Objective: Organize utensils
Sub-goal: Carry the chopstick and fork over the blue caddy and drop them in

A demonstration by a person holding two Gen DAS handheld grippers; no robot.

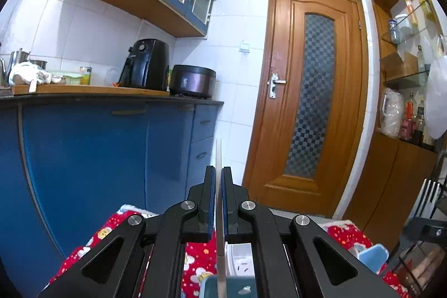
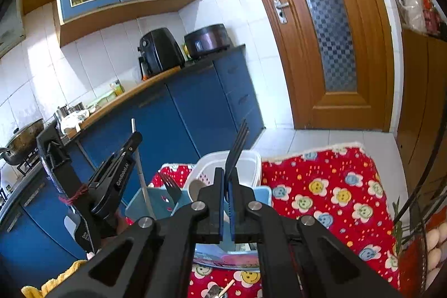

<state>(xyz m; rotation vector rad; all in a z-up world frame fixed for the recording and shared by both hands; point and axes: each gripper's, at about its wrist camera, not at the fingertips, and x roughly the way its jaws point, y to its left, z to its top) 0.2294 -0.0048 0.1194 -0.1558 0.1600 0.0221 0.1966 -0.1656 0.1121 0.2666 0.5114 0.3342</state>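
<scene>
Lowering both utensils into the pale blue plastic holder (image 2: 139,200) is the step I am judging to be in hand, and doing it well means keeping each one upright and letting go only once its lower end is inside the walls.

I am carrying a thin silver metal utensil (image 1: 218,158), seen edge-on so I cannot tell its kind, clenched between the pads of the left gripper (image 1: 218,178). Its upper end is sticking out beyond the fingertips and its lower part is running down behind them toward the blue holder's rim (image 1: 208,281) at the bottom of the left wrist view. From the right wrist view the same silver strip (image 2: 139,158) is already reaching down into the holder, so I am aiming to keep it steady rather than swing it.

I am also holding a dark four-tined metal fork (image 2: 237,144), tines up, gripped tight in the right gripper (image 2: 226,175). Its handle is hidden behind the fingers, so I cannot say how near it is to the holder below. Another dark fork (image 2: 171,186) is already standing in the holder, just left of my right fingertips, so I am planning to bring mine down clear of it.

Behind the holder a white plastic slatted basket (image 2: 212,164) is sitting, and everything is resting on a red flower-patterned cloth (image 2: 321,186).
</scene>
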